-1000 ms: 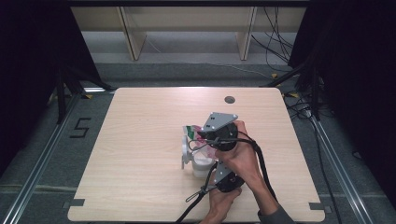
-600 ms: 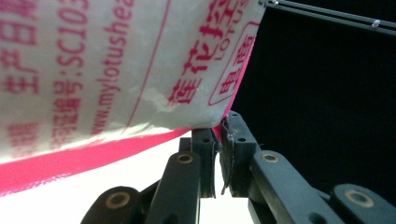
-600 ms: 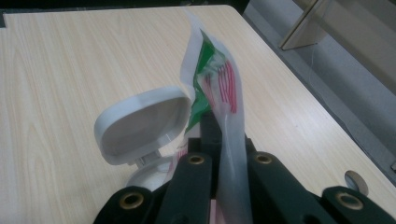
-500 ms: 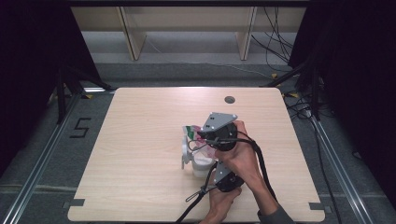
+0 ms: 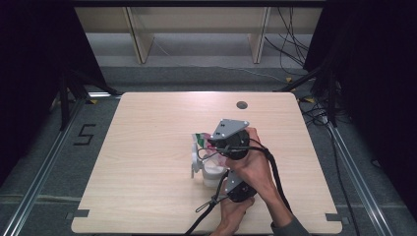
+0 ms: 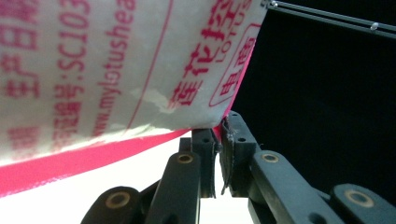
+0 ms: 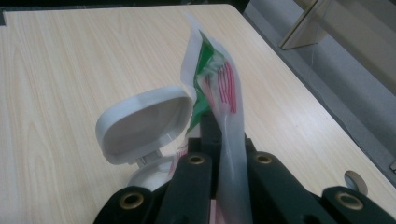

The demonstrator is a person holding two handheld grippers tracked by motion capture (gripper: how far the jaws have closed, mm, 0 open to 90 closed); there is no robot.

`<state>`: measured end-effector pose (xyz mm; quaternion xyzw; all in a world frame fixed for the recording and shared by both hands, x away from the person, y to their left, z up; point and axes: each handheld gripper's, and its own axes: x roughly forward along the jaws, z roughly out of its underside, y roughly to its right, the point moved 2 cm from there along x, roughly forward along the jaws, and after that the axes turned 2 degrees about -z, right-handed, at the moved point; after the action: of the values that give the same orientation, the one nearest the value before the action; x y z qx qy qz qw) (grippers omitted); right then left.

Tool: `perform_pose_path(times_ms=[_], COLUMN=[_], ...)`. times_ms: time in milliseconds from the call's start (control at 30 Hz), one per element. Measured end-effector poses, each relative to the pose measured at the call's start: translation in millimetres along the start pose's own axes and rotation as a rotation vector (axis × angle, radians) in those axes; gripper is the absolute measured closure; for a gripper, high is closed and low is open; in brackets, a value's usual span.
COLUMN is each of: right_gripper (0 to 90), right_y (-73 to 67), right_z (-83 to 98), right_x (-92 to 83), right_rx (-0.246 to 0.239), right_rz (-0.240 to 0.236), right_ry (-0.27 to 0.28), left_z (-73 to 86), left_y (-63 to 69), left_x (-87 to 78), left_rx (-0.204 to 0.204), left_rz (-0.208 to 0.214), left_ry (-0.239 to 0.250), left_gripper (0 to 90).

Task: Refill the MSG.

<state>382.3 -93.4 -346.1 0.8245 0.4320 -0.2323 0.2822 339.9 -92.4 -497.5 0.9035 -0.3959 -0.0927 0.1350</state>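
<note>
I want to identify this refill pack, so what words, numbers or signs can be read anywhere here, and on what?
"SC103", cut off at the frame edge: red print on the white packet in the left gripper view.
"www.mylotushea", cut off: same packet.
"LOTUS": small red letters beside Chinese characters, same packet.
Red Chinese characters on the packet: partly cropped, not read with confidence.
"5": dark mark on the floor left of the table.

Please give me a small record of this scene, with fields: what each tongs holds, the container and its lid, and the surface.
left tongs: shut on the packet's corner
right tongs: shut on the packet's edge
packet: white plastic, red print, some green; held above the container
container: white, stands on the table
lid: hinged, open, tilted up
table: light wood
</note>
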Motion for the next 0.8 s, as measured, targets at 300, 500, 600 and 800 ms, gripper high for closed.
perform_pose_path(times_ms=[300,500,600,800], right_gripper=[90.0,90.0,90.0,90.0], right_y=[0.2,0.0,0.3,0.7], right_z=[0.1,0.0,0.1,-0.1], right_x=[-1.4,-1.2,-0.9,-0.5], right_rx=[0.01,0.008,0.007,-0.001], right_rz=[-0.01,-0.012,-0.01,-0.008], right_ry=[0.002,0.001,0.001,0.005], left_z=[0.0,-0.1,-0.1,-0.4], left_y=[0.6,0.7,0.4,0.3], left_x=[0.4,0.6,0.3,0.4], left_rx=[-0.002,-0.004,-0.005,-0.006], left_rz=[0.008,0.008,-0.001,-0.001], left_ry=[0.005,0.005,0.004,0.003], left_gripper=[84.0,84.0,84.0,83.9])
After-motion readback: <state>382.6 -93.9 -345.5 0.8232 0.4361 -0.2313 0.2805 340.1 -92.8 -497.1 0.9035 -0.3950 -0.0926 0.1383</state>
